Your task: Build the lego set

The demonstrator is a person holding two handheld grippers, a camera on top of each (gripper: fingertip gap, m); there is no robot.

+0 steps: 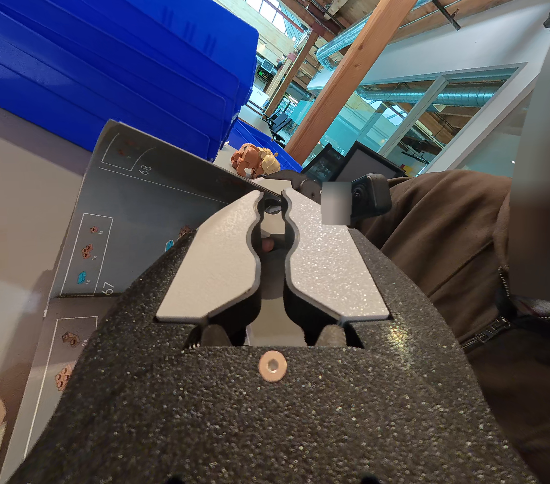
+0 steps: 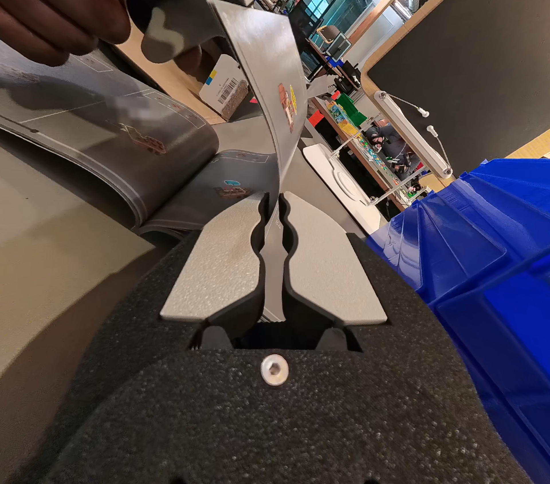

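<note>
My right hand-held gripper (image 2: 275, 197) is nearly shut and pinches one page (image 2: 268, 59) of the lego booklet (image 2: 125, 148), which stands up and curls away from me. My left hand-held gripper (image 1: 272, 196) is nearly shut too, touching that page's edge. The open booklet lies on the tabletop (image 2: 44, 246), and the brown lego model (image 1: 256, 159) sits far off.

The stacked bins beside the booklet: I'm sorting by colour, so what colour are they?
The bins are solid blue, clearest in the left wrist view.

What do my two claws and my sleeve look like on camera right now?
Both the left claw and right claw have speckled black bodies, pale grey wavy-edged finger plates and one silver hex screw below. The sleeve is brown, with a zip.
</note>
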